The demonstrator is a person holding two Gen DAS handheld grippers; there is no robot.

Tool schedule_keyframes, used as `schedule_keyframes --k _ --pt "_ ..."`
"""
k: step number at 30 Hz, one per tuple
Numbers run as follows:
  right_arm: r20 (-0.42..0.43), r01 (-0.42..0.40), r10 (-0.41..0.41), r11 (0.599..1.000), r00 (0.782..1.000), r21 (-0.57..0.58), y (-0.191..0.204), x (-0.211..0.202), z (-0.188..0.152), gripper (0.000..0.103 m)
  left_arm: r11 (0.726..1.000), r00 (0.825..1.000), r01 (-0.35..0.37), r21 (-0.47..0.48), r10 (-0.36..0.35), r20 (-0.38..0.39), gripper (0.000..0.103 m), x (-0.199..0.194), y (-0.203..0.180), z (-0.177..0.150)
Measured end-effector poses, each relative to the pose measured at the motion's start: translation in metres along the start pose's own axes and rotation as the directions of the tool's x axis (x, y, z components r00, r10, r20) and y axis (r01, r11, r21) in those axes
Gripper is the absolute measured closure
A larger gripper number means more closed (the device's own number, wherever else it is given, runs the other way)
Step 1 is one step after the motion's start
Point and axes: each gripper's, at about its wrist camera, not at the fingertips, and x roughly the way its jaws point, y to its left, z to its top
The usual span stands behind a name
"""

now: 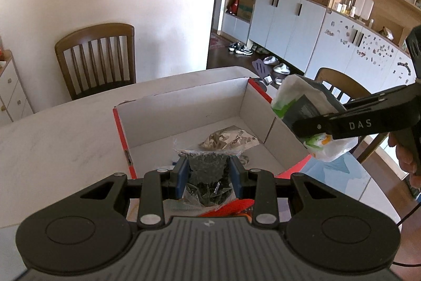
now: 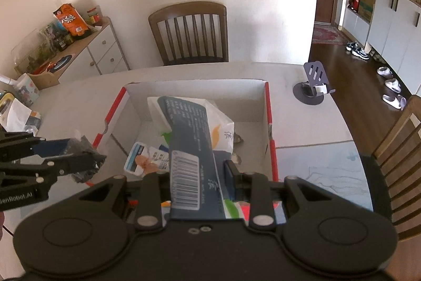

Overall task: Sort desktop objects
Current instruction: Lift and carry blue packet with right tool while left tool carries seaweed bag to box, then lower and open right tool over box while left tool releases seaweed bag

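Note:
An open cardboard box with red edges stands on the pale table; it also shows in the right wrist view. My left gripper is shut on a clear bag of dark bits, held over the box's near edge. It appears at the left of the right wrist view. My right gripper is shut on a white and dark tissue pack, held above the box. The pack also shows in the left wrist view. Small snack packets lie inside the box.
A grey phone stand sits on the table right of the box. Wooden chairs stand behind the table, another at the right. A low cabinet with clutter is at the left. A blue mat lies beside the box.

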Motion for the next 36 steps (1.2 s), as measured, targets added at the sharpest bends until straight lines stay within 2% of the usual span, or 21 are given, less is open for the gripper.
schedule_keyframes --k 19,27,36 --pt "-0.06 -0.037 0.035 0.999 0.998 -0.033 -0.011 0.057 0.023 0.074 0.997 0.996 -0.07 0.011 0.07 -0.048 0.07 0.063 0.005 0.025" --pt "-0.114 -0.042 0.035 0.998 0.993 -0.052 -0.013 0.077 0.017 0.073 0.994 0.991 -0.101 0.032 0.103 -0.091 0.07 0.093 0.008 0.029" --pt "-0.175 -0.044 0.026 0.994 0.984 -0.096 -0.007 0.096 0.004 0.073 0.993 0.983 -0.104 0.05 0.111 -0.15 0.07 0.127 0.011 0.029"
